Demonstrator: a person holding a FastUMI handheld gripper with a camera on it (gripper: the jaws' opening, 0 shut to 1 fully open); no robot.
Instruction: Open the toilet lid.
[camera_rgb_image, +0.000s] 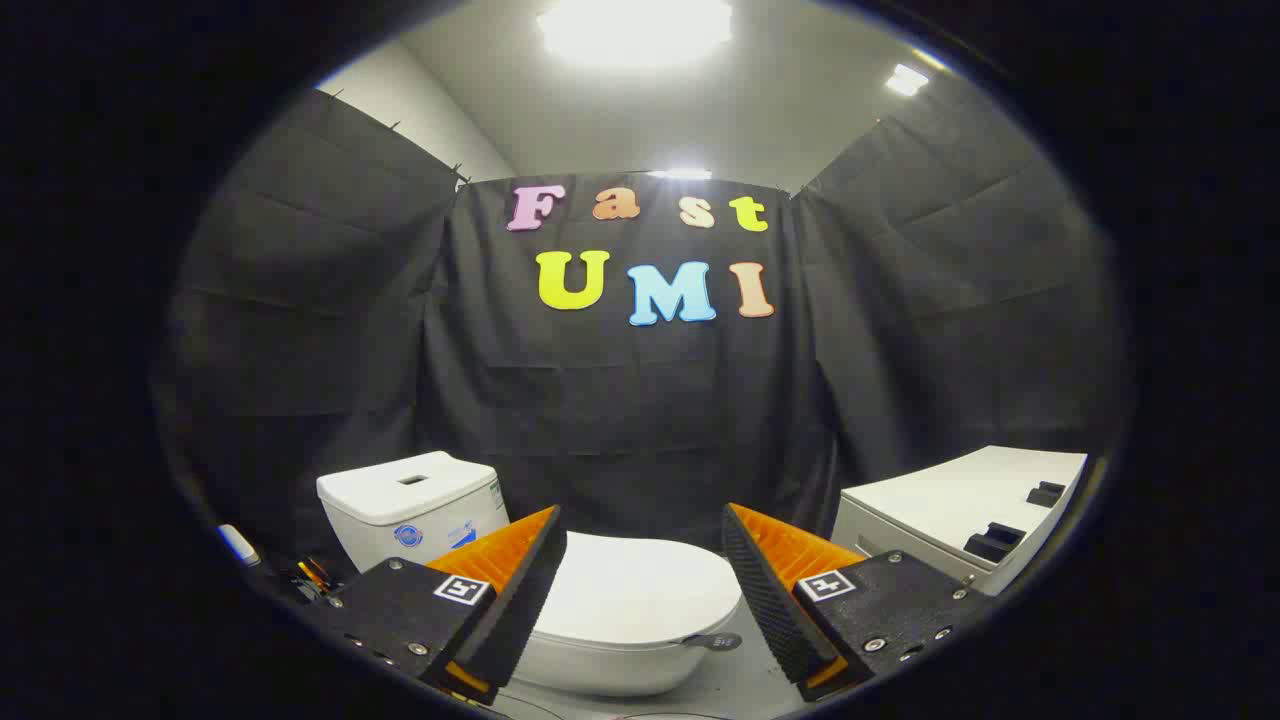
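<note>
Just in front of the toilet, the gripper (640, 590) hangs with its two fingers spread wide apart, released and gripping nothing. Neither finger touches the toilet; the jaws stand splayed, one to each side of the bowl as seen from behind them.

Between and just beyond the fingers lies the toilet lid (640, 590), closed flat on the bowl (610, 665), its smooth white top facing up. A small dark tab (716, 641) sticks out at the lid's front rim, on the side nearer the right finger.

Behind the lid and off to the left of it stands the toilet tank (410, 510), with a rectangular opening in its cover. To the right of the toilet, well apart from it, sits a white cabinet (960, 515) with two dark fittings on its top. Behind the toilet hangs the black cloth wall (620, 420).
</note>
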